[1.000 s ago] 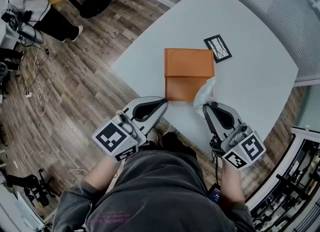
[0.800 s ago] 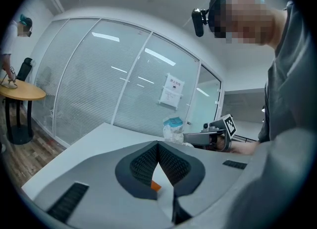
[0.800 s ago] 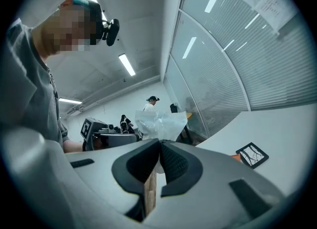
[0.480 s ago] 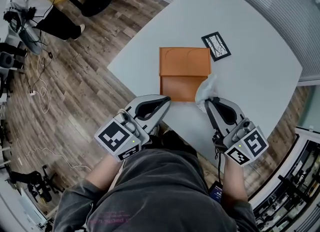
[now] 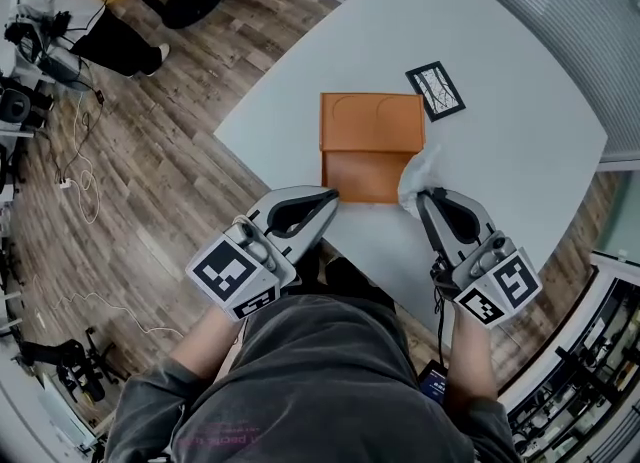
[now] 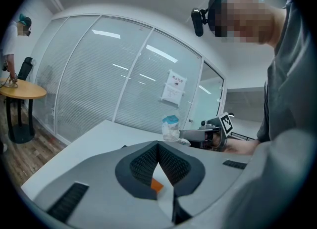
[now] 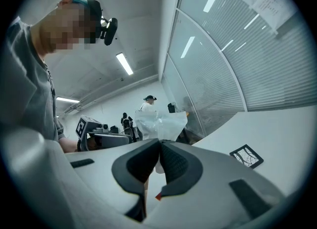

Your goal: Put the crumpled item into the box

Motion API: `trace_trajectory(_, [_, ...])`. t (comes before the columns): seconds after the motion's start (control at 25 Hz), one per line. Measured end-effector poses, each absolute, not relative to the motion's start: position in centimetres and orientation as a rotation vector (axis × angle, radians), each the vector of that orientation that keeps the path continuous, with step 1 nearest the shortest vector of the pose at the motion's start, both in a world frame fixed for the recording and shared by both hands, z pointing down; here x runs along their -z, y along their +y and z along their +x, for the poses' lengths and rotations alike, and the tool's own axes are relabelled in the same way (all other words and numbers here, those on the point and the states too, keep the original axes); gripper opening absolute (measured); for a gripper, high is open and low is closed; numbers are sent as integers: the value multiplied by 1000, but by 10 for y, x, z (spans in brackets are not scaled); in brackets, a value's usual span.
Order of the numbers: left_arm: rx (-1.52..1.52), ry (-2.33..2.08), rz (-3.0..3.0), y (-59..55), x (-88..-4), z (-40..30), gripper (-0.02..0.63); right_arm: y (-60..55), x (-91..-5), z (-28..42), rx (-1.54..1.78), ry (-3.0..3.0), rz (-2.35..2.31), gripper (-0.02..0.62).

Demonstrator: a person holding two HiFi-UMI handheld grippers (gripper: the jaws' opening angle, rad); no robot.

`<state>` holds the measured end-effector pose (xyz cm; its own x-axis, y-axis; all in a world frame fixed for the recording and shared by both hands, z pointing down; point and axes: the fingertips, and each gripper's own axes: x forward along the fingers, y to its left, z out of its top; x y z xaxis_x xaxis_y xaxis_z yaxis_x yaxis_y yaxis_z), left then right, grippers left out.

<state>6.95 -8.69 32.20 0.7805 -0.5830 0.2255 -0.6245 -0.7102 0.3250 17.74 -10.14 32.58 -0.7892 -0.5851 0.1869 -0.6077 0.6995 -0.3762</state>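
left gripper [image 6: 158, 146]: jaws tip to tip, nothing clamped
gap below tips: sliver of orange box [image 6: 156, 186] showing, white tabletop [image 6: 94, 141] around it
right gripper [image 6: 182, 134]: over the tabletop's right side, crumpled item [image 6: 170, 128] (white, blue on top) at its tip
background: glass wall with blinds, paper sheet [image 6: 174, 87] stuck on it; round wooden table [image 6: 20, 92] past the tabletop's left edge

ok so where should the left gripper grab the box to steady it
Probably the near wall of the box at its left corner, coming from the person's side. It lies flat, that corner sits right by the left gripper, whose jaws are together, and the right gripper, shut on the crumpled item, crowds the right corner.
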Motion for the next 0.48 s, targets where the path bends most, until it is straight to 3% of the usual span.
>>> trace_trajectory(0.48, [-141, -842, 2583, -110, -337, 45, 12, -120, -363, 167, -630, -2689, 1073, 6])
